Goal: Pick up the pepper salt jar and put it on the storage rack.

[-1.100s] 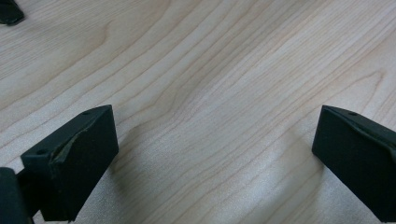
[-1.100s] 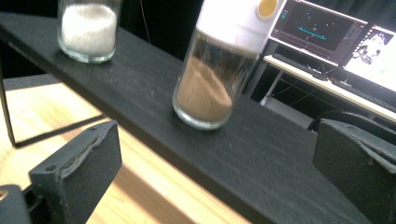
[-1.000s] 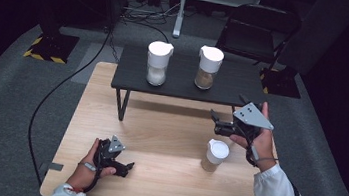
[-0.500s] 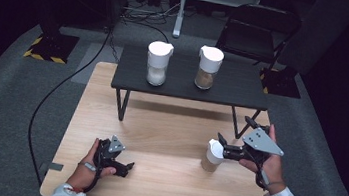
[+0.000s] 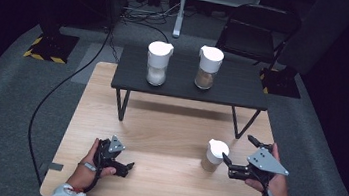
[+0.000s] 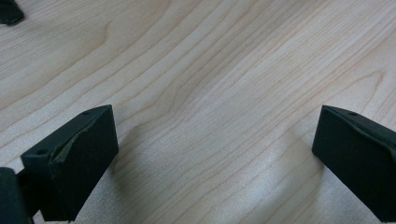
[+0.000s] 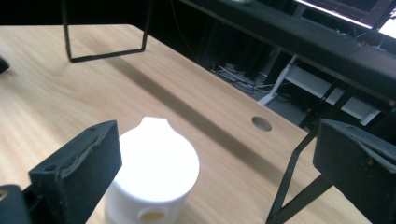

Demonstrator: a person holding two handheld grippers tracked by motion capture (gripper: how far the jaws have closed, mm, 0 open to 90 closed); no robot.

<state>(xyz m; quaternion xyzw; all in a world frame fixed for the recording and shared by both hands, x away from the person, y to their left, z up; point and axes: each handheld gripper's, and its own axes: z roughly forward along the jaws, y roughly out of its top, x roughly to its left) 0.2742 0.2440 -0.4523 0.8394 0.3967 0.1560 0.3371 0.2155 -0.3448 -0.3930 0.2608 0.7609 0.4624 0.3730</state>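
White-lidded jar (image 5: 215,155) stands near-right on wooden table (image 5: 168,132), right gripper (image 5: 237,156) wide open just right of it | left gripper (image 6: 212,154) gapes wide over bare wood | jar (image 7: 152,179) beside one right jaw.

Wide-apart jaws over wooden table (image 6: 210,93)

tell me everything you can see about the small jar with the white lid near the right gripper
The small clear jar with a white plastic lid stands upright on the light wooden table, apart from the two taller jars on the black shelf. Its lid has a pointed spout and a round side hole; brownish contents show below. The right hand-held gripper sits beside it, jaws open, not touching it.
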